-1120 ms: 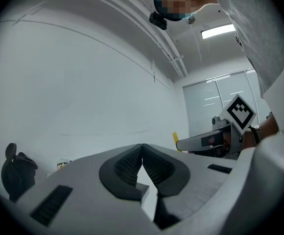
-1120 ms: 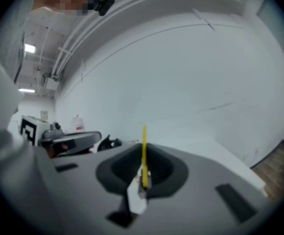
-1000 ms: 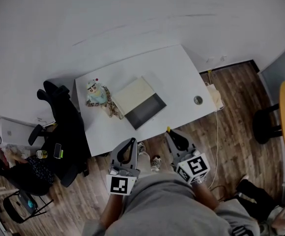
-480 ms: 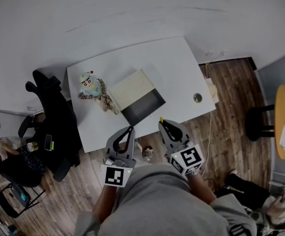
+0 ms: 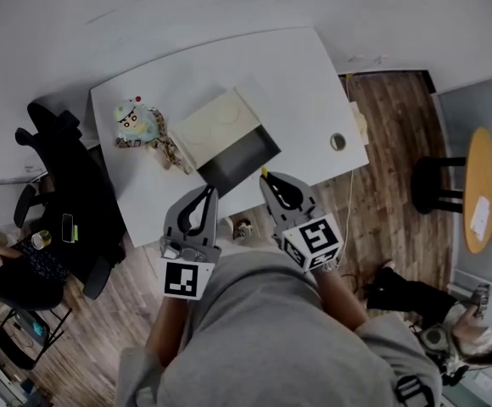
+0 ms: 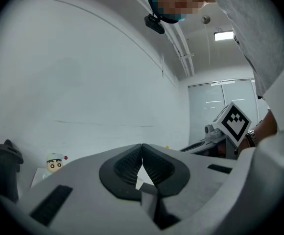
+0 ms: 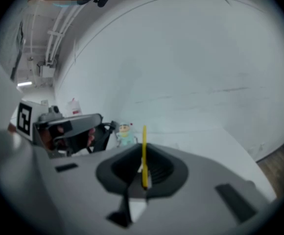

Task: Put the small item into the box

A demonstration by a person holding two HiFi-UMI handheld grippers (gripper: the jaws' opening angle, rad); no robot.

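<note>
Wood-plank floor [image 5: 390,134] spreads under the person, whose grey shirt fills the bottom of the head view. Both forearms reach forward from it, side by side, each with a gripper aimed at the box [image 5: 236,158].

The left gripper [image 5: 208,191] is level with the right one and angled slightly inward. In the left gripper view its jaws [image 6: 141,150] are pressed together tip to tip with nothing between the pads.

The right gripper [image 5: 265,179] sits on the box's near side, its marker cube turned up toward the head camera. Its jaws are closed on the small item [image 7: 144,151], a thin yellow stick pinched between the pads. The stick's long axis runs along the jaws. Its free end pokes past the tips, pointing away from the person and toward the box. In the head view only that yellow end [image 5: 263,173] shows, just short of the box's near corner and not inside it.

The box lies open on the white table [image 5: 301,83], dark hollow toward the person and pale lid folded back on the far side. Left of the box, just beside the lid, lies a cartoon doll [image 5: 133,119]. Farther left stands a black office chair [image 5: 64,164]. Well right of the box are a dark stool [image 5: 430,185] and a round wooden table [image 5: 482,189]. Beyond the box rises a plain white wall [image 5: 187,7].
</note>
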